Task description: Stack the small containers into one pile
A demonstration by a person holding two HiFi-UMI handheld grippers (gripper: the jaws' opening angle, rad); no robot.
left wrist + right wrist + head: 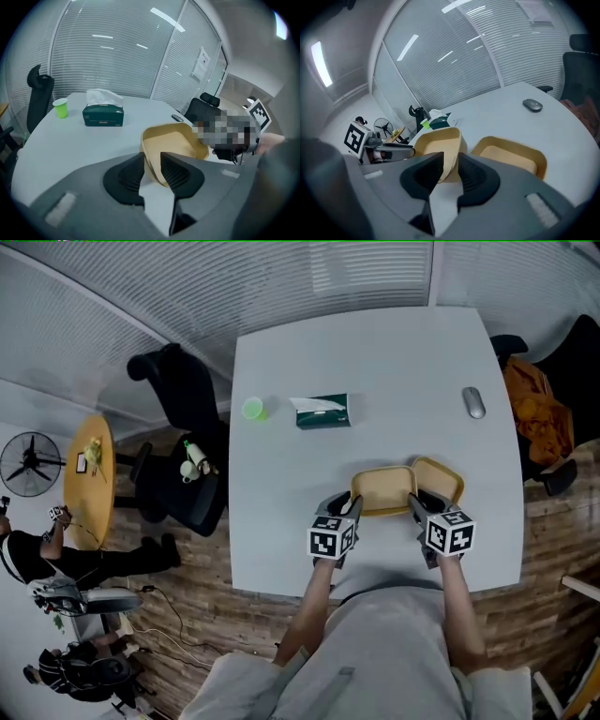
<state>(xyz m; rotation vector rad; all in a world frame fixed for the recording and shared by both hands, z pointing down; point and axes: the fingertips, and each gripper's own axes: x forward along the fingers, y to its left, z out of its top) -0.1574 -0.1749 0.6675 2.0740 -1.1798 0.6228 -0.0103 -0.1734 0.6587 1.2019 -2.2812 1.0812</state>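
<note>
Two shallow tan containers are near the front of the white table (pixel 281 531). Both grippers hold the left container (pixel 382 486) by opposite ends. My left gripper (pixel 355 507) is shut on its left rim; in the left gripper view the jaws (pixel 152 164) pinch the near wall of this container (pixel 174 140). My right gripper (pixel 413 503) is shut on its right rim, with the wall of the container (pixel 436 140) between the pads (pixel 451 166). The second container (pixel 444 476) (pixel 512 157) rests on the table, just to the right and partly behind the held one.
A green tissue box (pixel 322 412), a green cup (pixel 253 408) and a grey mouse (pixel 473 401) sit farther back on the table. Black chairs (pixel 187 437) stand at the left edge. An orange cloth (pixel 534 413) lies on a chair at the right.
</note>
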